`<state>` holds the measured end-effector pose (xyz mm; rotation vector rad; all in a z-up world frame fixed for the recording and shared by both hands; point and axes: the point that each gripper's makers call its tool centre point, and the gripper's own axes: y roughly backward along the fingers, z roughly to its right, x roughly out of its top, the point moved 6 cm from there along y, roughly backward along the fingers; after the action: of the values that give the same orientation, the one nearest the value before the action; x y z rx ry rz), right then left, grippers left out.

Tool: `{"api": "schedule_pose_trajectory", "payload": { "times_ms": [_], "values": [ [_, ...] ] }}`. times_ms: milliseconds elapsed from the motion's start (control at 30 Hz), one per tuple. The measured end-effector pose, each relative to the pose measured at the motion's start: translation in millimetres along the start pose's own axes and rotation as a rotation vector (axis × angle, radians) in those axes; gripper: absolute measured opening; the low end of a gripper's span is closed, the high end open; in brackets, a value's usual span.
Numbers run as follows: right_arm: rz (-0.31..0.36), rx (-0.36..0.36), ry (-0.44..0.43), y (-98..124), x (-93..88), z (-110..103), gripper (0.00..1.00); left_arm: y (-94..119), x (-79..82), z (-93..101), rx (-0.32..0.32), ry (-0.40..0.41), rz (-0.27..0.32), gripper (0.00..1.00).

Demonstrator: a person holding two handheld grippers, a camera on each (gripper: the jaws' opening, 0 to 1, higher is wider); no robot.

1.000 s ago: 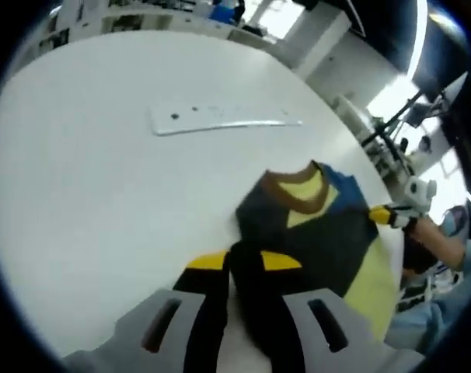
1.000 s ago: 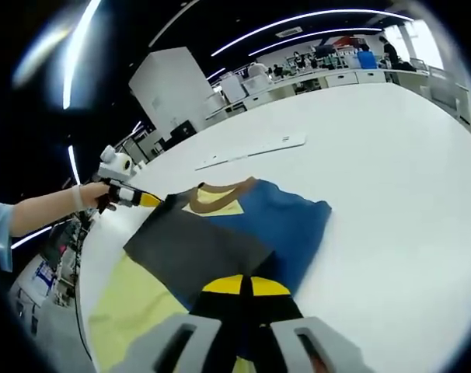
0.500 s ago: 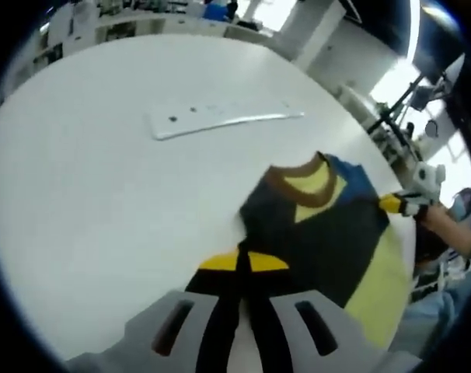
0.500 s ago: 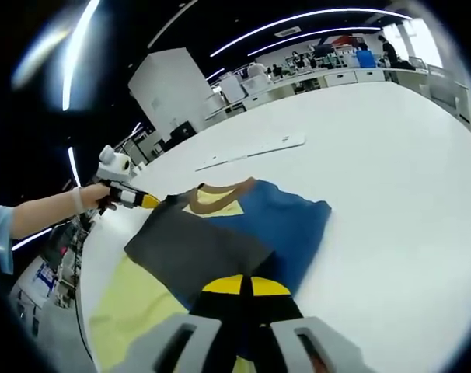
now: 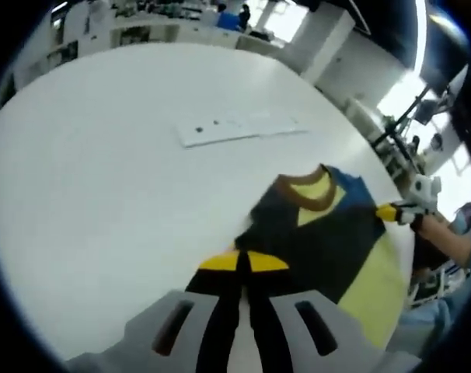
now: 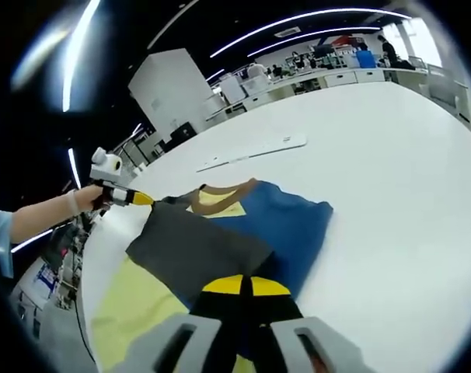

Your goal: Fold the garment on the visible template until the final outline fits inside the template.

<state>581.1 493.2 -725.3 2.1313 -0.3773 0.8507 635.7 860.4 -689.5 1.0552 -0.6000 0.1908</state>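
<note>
Both grippers' fingers (image 5: pixel 243 264) (image 6: pixel 241 286) pinch the shirt (image 6: pixel 220 233) closed, lifting its edge off the table (image 6: pixel 391 155). One fold looks underway; more remain, I judge.

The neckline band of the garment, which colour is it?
Brown. The neckline band of the garment shows best in the left gripper view.

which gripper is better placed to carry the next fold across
Left, probably: the left hand-held gripper is shut on the shirt edge near the collar, slightly raised. The right hand-held gripper pins the lower edge.
</note>
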Motion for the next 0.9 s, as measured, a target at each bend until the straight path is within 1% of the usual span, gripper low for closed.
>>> {"api": "schedule_pose_trajectory", "payload": {
  "times_ms": [133, 433, 567, 800, 900],
  "values": [
    [0.004, 0.004, -0.003, -0.8, 1.5, -1.1, 0.00, 3.9, 2.4, 0.5, 0.007, -0.009, 0.012, 0.00],
    [0.010, 0.021, -0.011, -1.3, 3.7, -6.9, 0.00, 6.6, 4.0, -4.7, 0.034, 0.004, 0.003, 0.00],
    [0.011, 0.025, -0.008, -4.5, 5.6, -9.1, 0.00, 0.6, -0.9, -10.8, 0.060, 0.004, -0.021, 0.00],
    [0.000, 0.014, 0.009, -12.1, 9.5, -10.0, 0.00, -8.1, -1.3, -15.9, 0.088, -0.012, -0.044, 0.00],
    [-0.013, 0.012, 0.017, -16.1, 10.5, -6.4, 0.00, -11.7, -3.1, -19.4, 0.101, -0.018, -0.059, 0.00]
  ]
}}
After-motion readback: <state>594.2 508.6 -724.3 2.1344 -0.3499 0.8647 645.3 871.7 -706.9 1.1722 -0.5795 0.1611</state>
